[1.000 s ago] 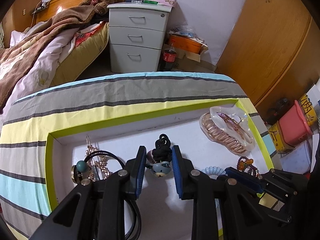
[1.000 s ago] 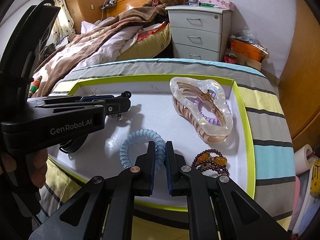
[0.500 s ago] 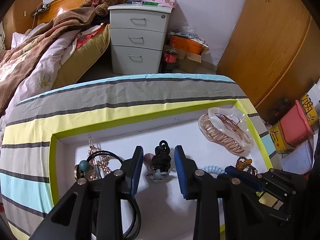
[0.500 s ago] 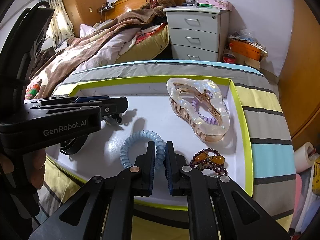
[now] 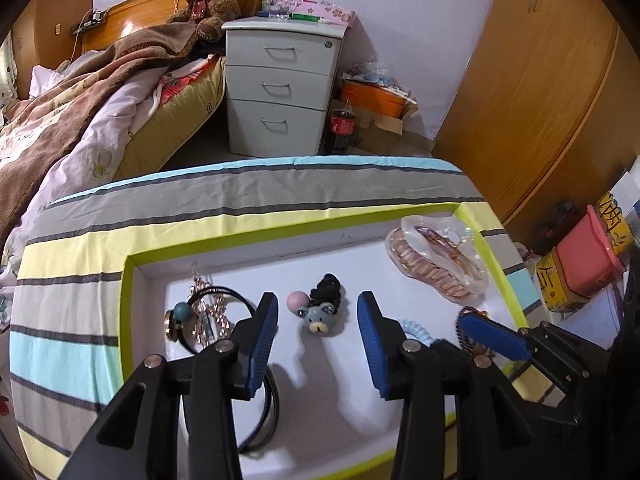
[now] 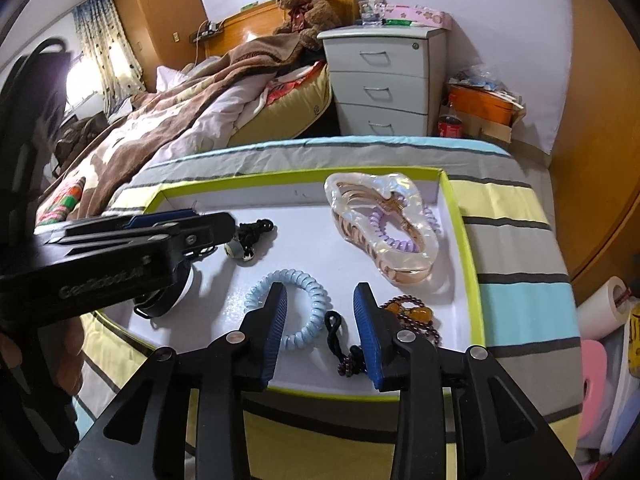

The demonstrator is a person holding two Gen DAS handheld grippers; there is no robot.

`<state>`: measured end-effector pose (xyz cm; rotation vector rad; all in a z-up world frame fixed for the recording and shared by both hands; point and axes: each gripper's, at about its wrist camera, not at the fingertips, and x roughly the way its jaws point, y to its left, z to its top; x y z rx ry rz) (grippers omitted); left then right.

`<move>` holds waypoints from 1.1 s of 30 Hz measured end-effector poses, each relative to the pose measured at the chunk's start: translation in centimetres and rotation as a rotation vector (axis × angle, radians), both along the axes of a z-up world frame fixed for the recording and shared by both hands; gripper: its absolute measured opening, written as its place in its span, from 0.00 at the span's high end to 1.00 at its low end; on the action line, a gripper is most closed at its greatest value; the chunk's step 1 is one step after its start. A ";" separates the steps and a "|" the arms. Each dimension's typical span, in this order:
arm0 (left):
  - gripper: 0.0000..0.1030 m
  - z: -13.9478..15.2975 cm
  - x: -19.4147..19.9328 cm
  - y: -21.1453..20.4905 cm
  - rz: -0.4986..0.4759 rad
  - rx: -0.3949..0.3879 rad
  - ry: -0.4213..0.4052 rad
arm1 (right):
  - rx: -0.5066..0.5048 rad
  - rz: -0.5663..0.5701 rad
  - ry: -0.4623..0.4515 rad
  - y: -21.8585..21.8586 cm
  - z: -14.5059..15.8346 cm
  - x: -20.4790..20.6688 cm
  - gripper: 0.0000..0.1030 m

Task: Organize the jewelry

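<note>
Tongs spread wide over the jewelry tray

Left tongs (image 5: 316, 344) stand released, blue pads apart and holding nothing. Just beyond the gap, at 12 o'clock, lies the black knotted hair tie with a grey bear charm (image 5: 322, 312), a pink bead touching it on its 9 o'clock side. At 9 o'clock of the left tongs sits a black cord bracelet with a teal bead (image 5: 182, 316), tangled with a rose-gold chain piece.

Right tongs (image 6: 318, 324) are likewise released and empty. Their left pad overlaps the pale blue spiral hair coil (image 6: 289, 306); a thin black cord (image 6: 334, 336) lies in the gap. At 2 o'clock, near the right pad, rests a dark red bead bracelet with amber stones (image 6: 416, 314). Further out at 1 o'clock lies the large pearly translucent claw clip (image 6: 380, 226), with a lilac spiral coil under it.

All of it rests in the white tray with a lime-green rim (image 6: 460, 220), which sits on the striped-cloth tabletop (image 5: 240, 196).
</note>
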<state>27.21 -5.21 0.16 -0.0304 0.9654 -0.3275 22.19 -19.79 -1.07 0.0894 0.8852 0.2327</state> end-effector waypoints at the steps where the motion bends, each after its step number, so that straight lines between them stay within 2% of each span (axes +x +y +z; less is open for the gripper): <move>1: 0.57 0.3 -0.4 0.1 0.005 0.002 -0.010 | 0.004 -0.007 -0.008 -0.1 0.3 -0.3 0.65; 6: 0.55 1.5 -2.6 0.5 0.032 0.021 -0.058 | 0.001 -0.021 -0.044 -0.2 1.4 -2.0 0.65; 9: 0.55 2.0 -4.4 0.5 0.053 0.063 -0.094 | -0.003 -0.028 -0.064 -0.1 2.0 -2.9 0.65; 12: 0.55 2.2 -5.9 0.9 0.075 0.053 -0.100 | -0.013 -0.033 -0.088 0.2 2.6 -4.1 0.65; 16: 0.55 2.5 -7.8 1.1 0.119 0.105 -0.128 | -0.032 -0.038 -0.120 0.6 3.4 -5.5 0.65; 26: 0.55 2.5 -11.8 2.7 0.203 0.132 -0.149 | -0.029 -0.058 -0.154 0.9 4.1 -8.4 0.65; 33: 0.55 2.3 -13.4 3.0 0.225 0.159 -0.159 | -0.018 -0.060 -0.166 1.2 4.1 -9.4 0.65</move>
